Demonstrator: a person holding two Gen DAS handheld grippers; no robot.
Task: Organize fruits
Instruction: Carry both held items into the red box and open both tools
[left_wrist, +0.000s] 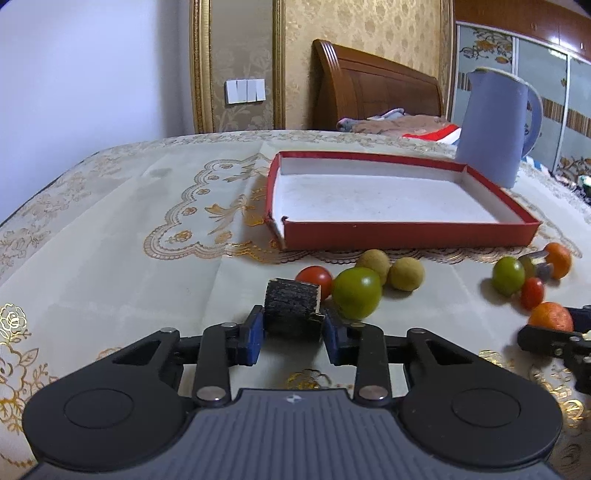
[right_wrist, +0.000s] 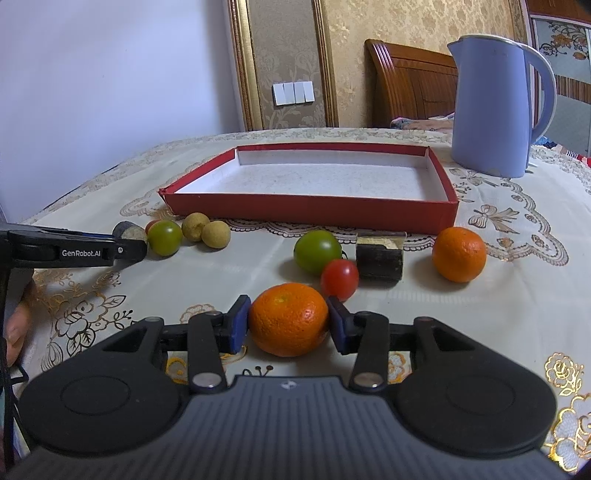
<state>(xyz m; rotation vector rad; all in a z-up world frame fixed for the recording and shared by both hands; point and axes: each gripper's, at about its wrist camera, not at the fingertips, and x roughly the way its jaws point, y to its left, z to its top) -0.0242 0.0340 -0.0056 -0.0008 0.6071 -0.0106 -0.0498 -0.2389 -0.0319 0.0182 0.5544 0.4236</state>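
Note:
My left gripper (left_wrist: 293, 334) is shut on a short dark sugarcane piece (left_wrist: 291, 310) that rests on the tablecloth; both blue pads press its sides. Just past it lie a red tomato (left_wrist: 314, 277), a green tomato (left_wrist: 356, 293) and two tan longans (left_wrist: 373, 261). An orange mandarin (right_wrist: 288, 319) on the cloth is clamped between the pads of my right gripper (right_wrist: 289, 326). Beyond that are a green tomato (right_wrist: 317, 251), a red tomato (right_wrist: 339, 278), a second dark sugarcane piece (right_wrist: 380, 260) and another mandarin (right_wrist: 459, 254).
A shallow red tray (right_wrist: 310, 212) with a white bottom lies behind the fruit, nothing in it. A lilac kettle (right_wrist: 491, 107) stands at the tray's back right corner. A hand (right_wrist: 14, 328) shows at the left edge. The table's edge curves round at the far left.

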